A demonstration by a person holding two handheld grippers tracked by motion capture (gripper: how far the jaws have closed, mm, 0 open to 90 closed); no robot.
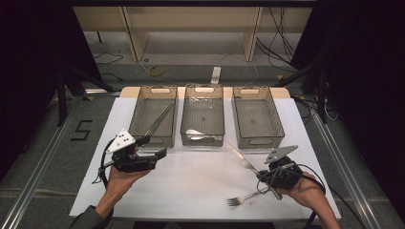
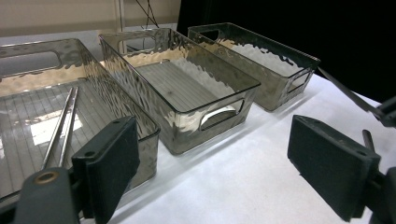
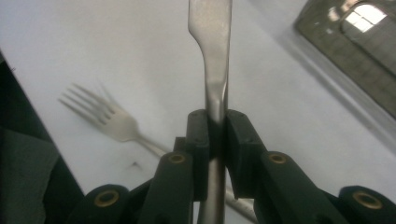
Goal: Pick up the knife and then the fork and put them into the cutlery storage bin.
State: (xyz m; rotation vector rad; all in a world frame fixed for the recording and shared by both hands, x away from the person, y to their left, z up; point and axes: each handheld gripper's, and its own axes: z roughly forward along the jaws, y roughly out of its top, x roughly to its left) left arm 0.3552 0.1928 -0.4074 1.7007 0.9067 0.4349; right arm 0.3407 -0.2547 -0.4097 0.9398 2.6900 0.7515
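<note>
Cutlery sorting is in hand at a white-covered table [image 1: 191, 186]. The right gripper [image 1: 267, 175] has its jaws pinched hard on the handle of a table knife [image 1: 242, 160]; seen from the right gripper view, the two black pads [image 3: 198, 140] press flat against the knife [image 3: 212, 56] from either side, with metal running straight up between them. The knife is plain, dull silver, narrow at the handle and widening into a flat blade with a soft sheen. From above, its blade slants up and to the left, off the table surface, its tip near the front corner of the right-hand bin [image 1: 257, 117].

A silver four-tined fork [image 1: 243, 198] lies flat on the cloth just beside that gripper, tines toward the left; it shows behind the jaws in the right gripper view [image 3: 100, 116].

The left gripper [image 1: 152, 149] is held near the front of the left-hand bin [image 1: 154, 114], its jaws spread wide with nothing between the pads [image 2: 109, 163].

Three clear ribbed bins stand in a row. The left one holds a pair of metal chopsticks [image 2: 60, 126]; the middle bin [image 1: 203, 114] holds a spoon [image 1: 200, 135].
</note>
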